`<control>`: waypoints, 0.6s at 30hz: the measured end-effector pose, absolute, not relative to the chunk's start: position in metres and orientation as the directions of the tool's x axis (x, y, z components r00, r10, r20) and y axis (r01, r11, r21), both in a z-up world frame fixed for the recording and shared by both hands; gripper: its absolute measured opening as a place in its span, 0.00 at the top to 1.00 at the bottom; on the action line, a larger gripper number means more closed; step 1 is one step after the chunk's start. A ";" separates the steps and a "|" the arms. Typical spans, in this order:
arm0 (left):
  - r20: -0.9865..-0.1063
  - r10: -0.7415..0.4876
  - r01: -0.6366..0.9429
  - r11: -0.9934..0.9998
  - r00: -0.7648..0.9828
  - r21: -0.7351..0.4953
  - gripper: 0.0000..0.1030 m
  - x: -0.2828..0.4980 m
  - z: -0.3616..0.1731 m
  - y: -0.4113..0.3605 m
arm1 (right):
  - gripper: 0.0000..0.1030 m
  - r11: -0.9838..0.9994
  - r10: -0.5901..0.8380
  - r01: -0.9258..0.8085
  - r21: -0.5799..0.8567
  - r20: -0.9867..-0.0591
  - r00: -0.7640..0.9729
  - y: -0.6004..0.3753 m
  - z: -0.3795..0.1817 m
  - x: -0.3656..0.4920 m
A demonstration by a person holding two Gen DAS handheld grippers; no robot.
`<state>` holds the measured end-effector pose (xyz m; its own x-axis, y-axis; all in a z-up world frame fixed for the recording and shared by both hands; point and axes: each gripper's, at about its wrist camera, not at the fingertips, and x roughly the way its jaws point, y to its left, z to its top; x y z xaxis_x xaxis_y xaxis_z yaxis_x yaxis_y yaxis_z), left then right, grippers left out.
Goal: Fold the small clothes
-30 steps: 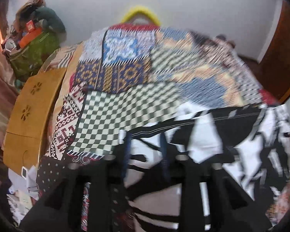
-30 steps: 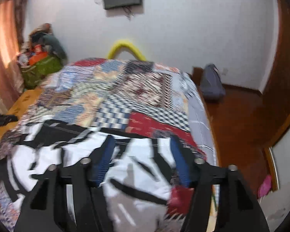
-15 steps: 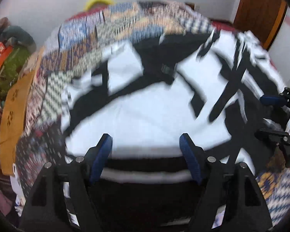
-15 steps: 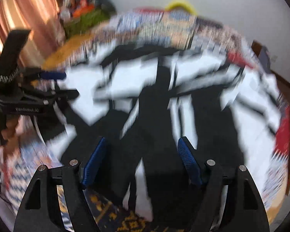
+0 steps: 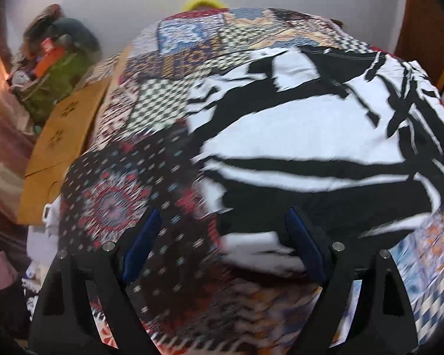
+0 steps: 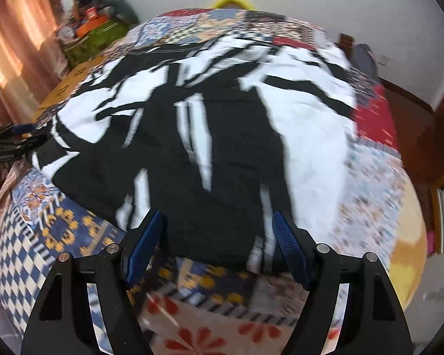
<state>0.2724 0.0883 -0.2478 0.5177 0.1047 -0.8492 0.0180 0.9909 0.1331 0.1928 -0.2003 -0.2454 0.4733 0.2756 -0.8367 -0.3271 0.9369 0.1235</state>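
left gripper (image 5: 219, 242): jaws opening, nothing pinched, poised over garment's near-left corner, likely to grab it | garment (image 5: 310, 136): black-and-white, spread flat on quilt (image 5: 109, 207), ready for a fold | right gripper (image 6: 214, 244): jaws wide, straddling near hem, pads not pressing, probably set to pinch the edge

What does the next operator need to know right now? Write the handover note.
Left gripper: jaws opening, nothing pinched; the near left corner of the black-and-white garment lies between them.
Right gripper: open, over the garment's near edge, not gripping.
Garment lies spread on the patchwork bedspread.
Done: laid out.
Left: whether any fold is made is unclear; grasp the near edge and fold.
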 end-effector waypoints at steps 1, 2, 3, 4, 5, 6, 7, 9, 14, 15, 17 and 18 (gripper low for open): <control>-0.850 0.112 0.008 0.991 0.515 0.136 0.15 0.267 -0.250 0.095 | 0.29 0.940 0.268 -0.321 0.119 -0.839 0.473 -0.203 -0.241 0.192; -0.848 0.122 -0.002 0.990 0.515 0.141 0.15 0.265 -0.250 0.099 | 0.29 0.946 0.249 -0.305 0.107 -0.844 0.476 -0.208 -0.241 0.188; -0.845 0.145 -0.018 0.987 0.515 0.159 0.15 0.262 -0.251 0.104 | 0.29 0.953 0.231 -0.285 0.099 -0.848 0.478 -0.215 -0.243 0.186; -0.842 0.176 -0.039 0.983 0.510 0.181 0.15 0.258 -0.253 0.111 | 0.29 0.958 0.223 -0.270 0.100 -0.851 0.475 -0.221 -0.245 0.185; -0.845 0.183 -0.054 0.982 0.502 0.181 0.15 0.255 -0.254 0.117 | 0.29 0.961 0.218 -0.255 0.105 -0.855 0.470 -0.227 -0.247 0.184; -0.850 0.191 -0.071 0.981 0.490 0.180 0.16 0.253 -0.256 0.121 | 0.29 0.966 0.214 -0.234 0.114 -0.860 0.464 -0.235 -0.248 0.181; -0.858 0.220 -0.099 0.976 0.464 0.196 0.16 0.252 -0.261 0.129 | 0.29 0.969 0.206 -0.221 0.113 -0.864 0.460 -0.239 -0.249 0.180; -0.861 0.256 -0.126 0.967 0.440 0.223 0.16 0.249 -0.265 0.139 | 0.29 0.975 0.189 -0.196 0.108 -0.868 0.460 -0.248 -0.247 0.175; -0.861 0.215 -0.189 0.972 0.461 0.142 0.17 0.233 -0.250 0.161 | 0.29 0.974 0.202 -0.191 0.118 -0.829 0.521 -0.250 -0.221 0.166; -0.858 0.202 -0.200 0.973 0.473 0.119 0.17 0.229 -0.244 0.162 | 0.29 0.973 0.209 -0.195 0.121 -0.818 0.535 -0.248 -0.213 0.165; -0.845 0.164 -0.221 0.974 0.510 0.056 0.17 0.224 -0.227 0.162 | 0.29 0.969 0.229 -0.215 0.125 -0.785 0.575 -0.240 -0.194 0.165; -0.839 0.149 -0.221 0.975 0.524 0.035 0.17 0.222 -0.220 0.160 | 0.29 0.966 0.237 -0.225 0.125 -0.772 0.589 -0.236 -0.187 0.166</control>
<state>0.2224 0.1603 -0.2200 0.5240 0.1491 -0.8385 -0.2215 0.9745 0.0349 0.1660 -0.2358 -0.1866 0.5892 0.2370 -0.7725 -0.2254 0.9663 0.1246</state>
